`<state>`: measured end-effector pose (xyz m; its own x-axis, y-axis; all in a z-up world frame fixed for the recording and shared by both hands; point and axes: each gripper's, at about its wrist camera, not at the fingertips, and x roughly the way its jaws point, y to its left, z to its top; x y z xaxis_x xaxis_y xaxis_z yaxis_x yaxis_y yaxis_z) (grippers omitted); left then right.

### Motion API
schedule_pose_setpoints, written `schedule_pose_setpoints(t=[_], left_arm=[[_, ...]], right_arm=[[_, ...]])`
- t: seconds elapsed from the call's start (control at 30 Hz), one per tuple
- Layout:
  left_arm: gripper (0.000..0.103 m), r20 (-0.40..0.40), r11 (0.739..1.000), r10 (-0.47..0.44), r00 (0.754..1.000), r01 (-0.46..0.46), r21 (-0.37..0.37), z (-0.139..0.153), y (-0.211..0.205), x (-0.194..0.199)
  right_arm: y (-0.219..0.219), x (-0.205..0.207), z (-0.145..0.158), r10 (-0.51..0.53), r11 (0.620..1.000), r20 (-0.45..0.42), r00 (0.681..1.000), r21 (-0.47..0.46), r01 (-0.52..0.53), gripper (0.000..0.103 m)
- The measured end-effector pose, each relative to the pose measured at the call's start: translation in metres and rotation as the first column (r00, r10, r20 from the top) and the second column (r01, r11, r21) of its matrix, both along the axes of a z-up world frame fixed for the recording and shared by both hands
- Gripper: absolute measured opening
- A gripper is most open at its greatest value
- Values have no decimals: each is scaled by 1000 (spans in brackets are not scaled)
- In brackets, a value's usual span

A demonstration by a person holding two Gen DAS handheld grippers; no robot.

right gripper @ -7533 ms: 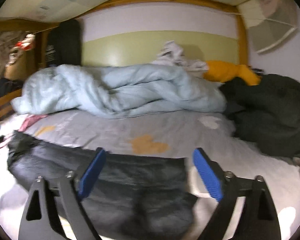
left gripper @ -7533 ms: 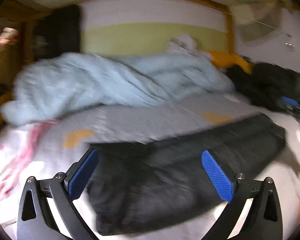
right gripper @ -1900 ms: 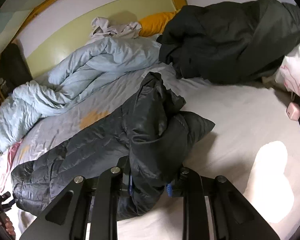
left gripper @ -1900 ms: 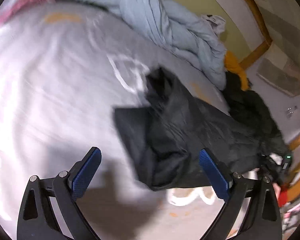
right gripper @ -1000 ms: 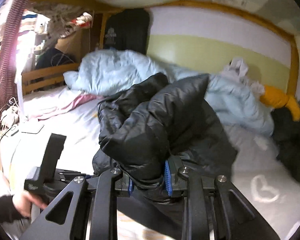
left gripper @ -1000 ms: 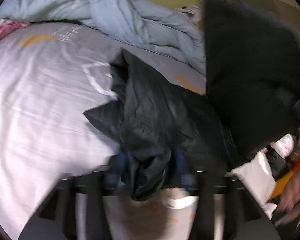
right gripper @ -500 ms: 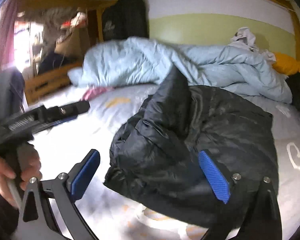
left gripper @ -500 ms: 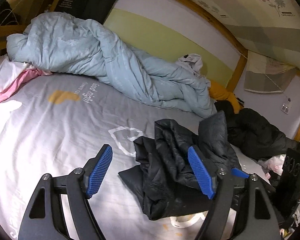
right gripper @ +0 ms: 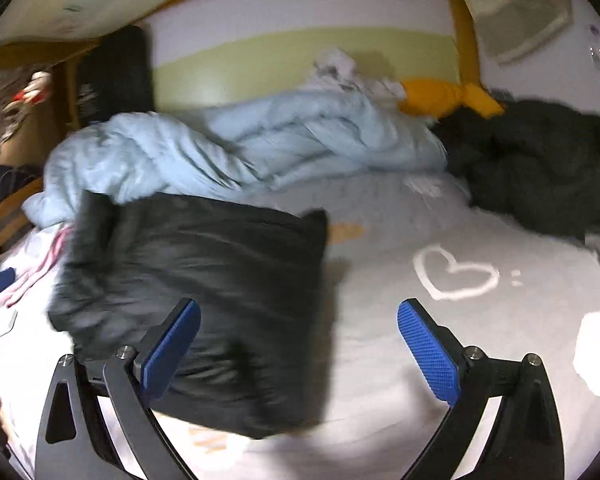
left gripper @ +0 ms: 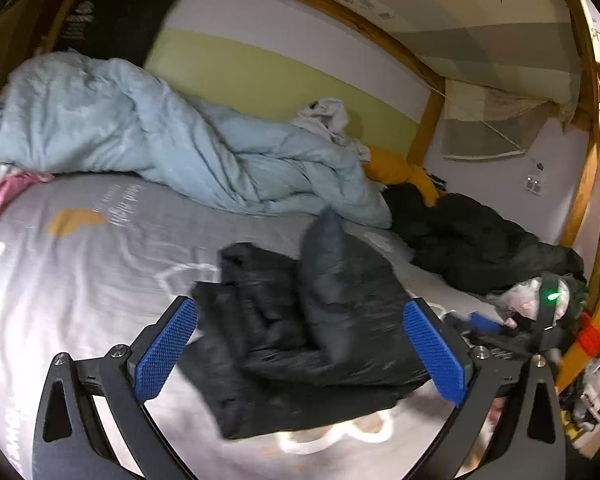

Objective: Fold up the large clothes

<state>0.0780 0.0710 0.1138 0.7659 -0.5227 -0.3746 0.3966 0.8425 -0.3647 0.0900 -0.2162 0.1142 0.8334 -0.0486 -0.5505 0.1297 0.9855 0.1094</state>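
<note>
— Well, the bed sheet fills the view, grey, with a white heart outline and cursive writing near an orange patch; can you read it?

— Too blurred. Behind it the pale blue duvet is heaped along the wall.

— And the garment?

— The black puffer jacket lies bundled on the sheet, one corner poking up, right ahead of the left gripper.

— Gripped?

— No, released: its blue pads have just spread wide, jacket beyond them, untouched.

— Right gripper?

— Gaping too, nothing pinched; the jacket sits by its left finger. That black hanging cloth carries a logo, unreadable.
</note>
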Motion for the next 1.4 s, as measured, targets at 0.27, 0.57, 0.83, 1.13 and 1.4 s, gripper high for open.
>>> schedule_pose_setpoints(t=[0.27, 0.57, 0.83, 1.13, 1.4], left_arm=[[96, -60, 994, -24, 998, 30, 101, 5, -54, 51], [9, -72, 960, 114, 991, -92, 264, -14, -36, 59], [12, -150, 939, 184, 971, -129, 318, -51, -10, 58], [18, -74, 850, 242, 967, -175, 497, -87, -22, 52], [22, -150, 881, 229, 962, -139, 452, -110, -11, 63]], right_arm=[[18, 28, -33, 205, 977, -85, 975, 73, -200, 55], [53, 24, -27, 337, 941, -63, 939, 26, -336, 54], [74, 23, -22, 376, 927, -49, 925, 10, -376, 54], [53, 21, -23, 298, 955, -37, 954, 24, -297, 54], [44, 18, -25, 281, 960, -30, 959, 23, -280, 54]])
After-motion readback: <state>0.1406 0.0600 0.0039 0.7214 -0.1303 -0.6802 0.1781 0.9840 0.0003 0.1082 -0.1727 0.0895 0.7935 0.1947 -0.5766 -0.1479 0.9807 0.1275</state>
